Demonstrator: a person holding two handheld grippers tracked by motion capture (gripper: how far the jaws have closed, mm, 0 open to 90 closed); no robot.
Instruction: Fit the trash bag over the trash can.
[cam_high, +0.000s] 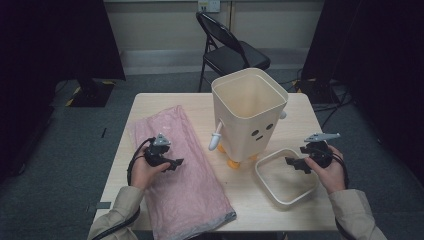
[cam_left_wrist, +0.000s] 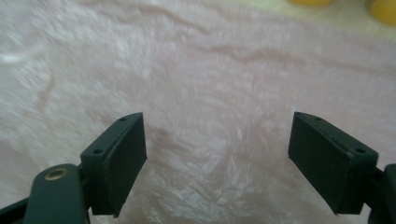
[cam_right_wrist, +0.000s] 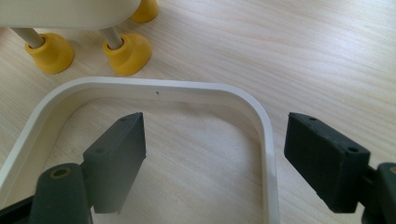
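High view first: a person sits at the near edge of a pale wooden tabletop (cam_high: 300, 107), one gripper in each hand. The left gripper (cam_high: 172, 164) hangs over a folded pink blanket (cam_high: 185, 185) that lies along the left side of the tabletop; in the left gripper view its jaws stand spread wide with the fluffy pink cloth under them, and I can't tell whether they touch it. The right gripper (cam_high: 295, 164) is over a cream square rim (cam_high: 265, 181) lying flat on the wood near the right corner, jaws spread, one on either side of its curved corner. Just behind the rim stands a cream bin (cam_high: 249, 115) with a small face, on yellow feet (cam_right_wrist: 127, 52). A black folding chair (cam_high: 227, 47) waits beyond.
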